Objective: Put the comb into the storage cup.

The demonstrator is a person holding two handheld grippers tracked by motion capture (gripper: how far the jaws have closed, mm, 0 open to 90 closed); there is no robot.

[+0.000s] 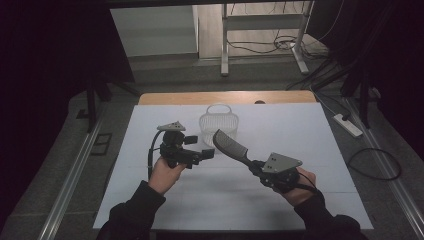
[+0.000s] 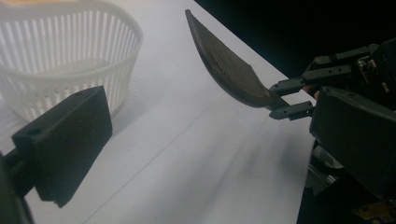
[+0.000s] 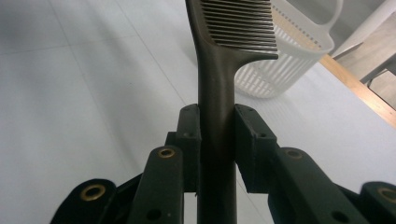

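Comb, dark, long-handled: pinched by its handle between the pads of the right gripper, carried clear above the white table, toothed end aimed toward the white slatted basket standing just beyond it. Left gripper: jaws spread with nothing between them, held near the comb's head and beside the basket. Step judged to be delivery into the basket, best done with the pinch kept firm on the handle, the comb's tip brought over the rim before being lowered, the handle released only once the head is inside, and the light basket steadied if it shifts
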